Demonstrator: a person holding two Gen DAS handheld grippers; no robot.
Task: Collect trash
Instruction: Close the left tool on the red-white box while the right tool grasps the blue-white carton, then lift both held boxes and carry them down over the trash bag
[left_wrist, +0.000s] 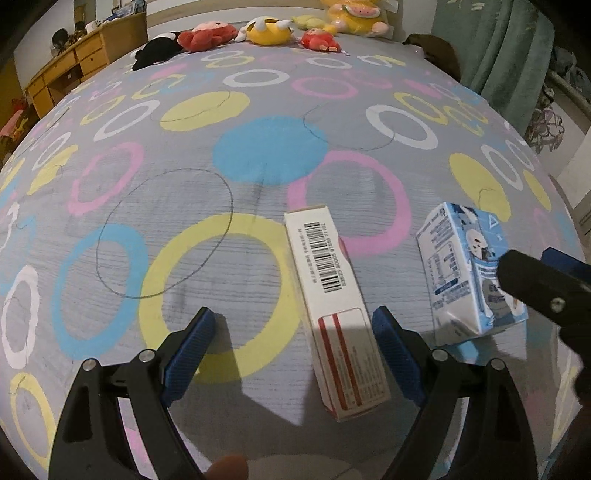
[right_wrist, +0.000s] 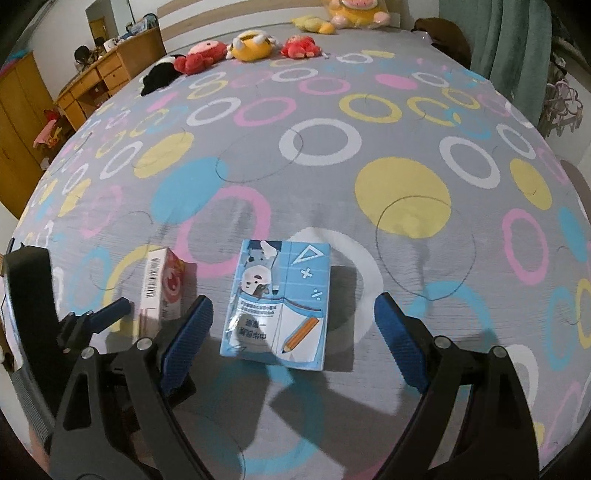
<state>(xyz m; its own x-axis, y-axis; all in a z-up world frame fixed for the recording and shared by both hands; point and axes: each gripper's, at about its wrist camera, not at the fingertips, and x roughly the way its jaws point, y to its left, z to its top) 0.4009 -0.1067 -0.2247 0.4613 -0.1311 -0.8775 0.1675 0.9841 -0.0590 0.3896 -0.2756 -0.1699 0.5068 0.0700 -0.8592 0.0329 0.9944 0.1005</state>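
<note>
Left gripper gaped around the white box; right gripper spread around the blue carton, near the bed's front edge.

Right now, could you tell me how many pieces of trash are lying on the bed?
2: a white box ahead of the left gripper, and a blue carton ahead of the right gripper.

On the bed sheet the space to the left of the white box is free; on its right the blue carton stands near. Plush toys lie well apart at the far edge
</note>
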